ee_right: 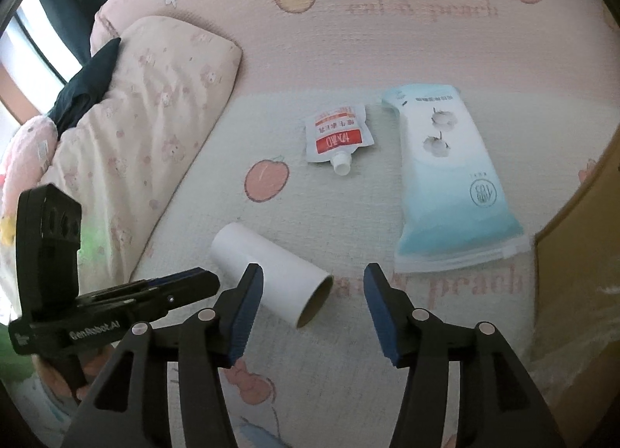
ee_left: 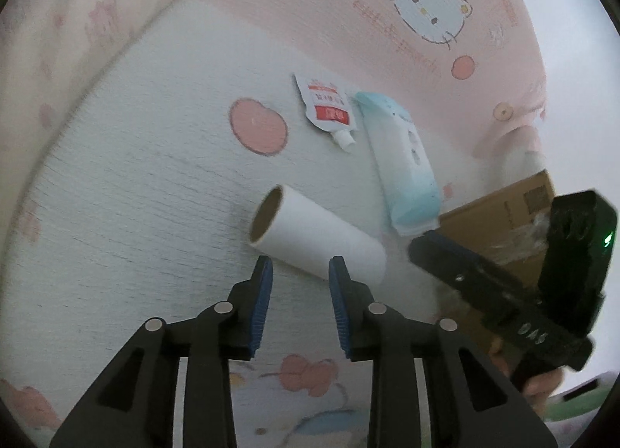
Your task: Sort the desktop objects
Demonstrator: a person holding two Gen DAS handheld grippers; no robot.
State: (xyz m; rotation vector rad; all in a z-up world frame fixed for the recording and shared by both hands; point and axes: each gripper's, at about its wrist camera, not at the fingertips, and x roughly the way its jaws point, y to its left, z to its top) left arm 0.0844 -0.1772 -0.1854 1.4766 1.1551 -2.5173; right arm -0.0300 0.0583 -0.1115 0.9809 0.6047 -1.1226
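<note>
A white roll with a cardboard core (ee_left: 317, 235) (ee_right: 271, 273) lies on its side on the pink-and-white cartoon mat (ee_left: 135, 196) (ee_right: 348, 60). Beyond it lie a red-and-white spouted pouch (ee_left: 327, 107) (ee_right: 337, 134) and a blue-and-white tissue pack (ee_left: 403, 161) (ee_right: 453, 177). My left gripper (ee_left: 301, 268) (ee_right: 209, 281) stands open just short of the roll, with nothing between its pads. My right gripper (ee_right: 314, 273) (ee_left: 418, 248) is open too; the roll's open end shows between its fingers, untouched.
A brown cardboard box (ee_left: 503, 215) (ee_right: 573, 273) stands at the right edge of the mat. A floral pillow (ee_right: 155, 119) with a dark cloth (ee_right: 85, 88) on it lies to the left. A hand (ee_left: 542, 382) holds the right gripper's handle.
</note>
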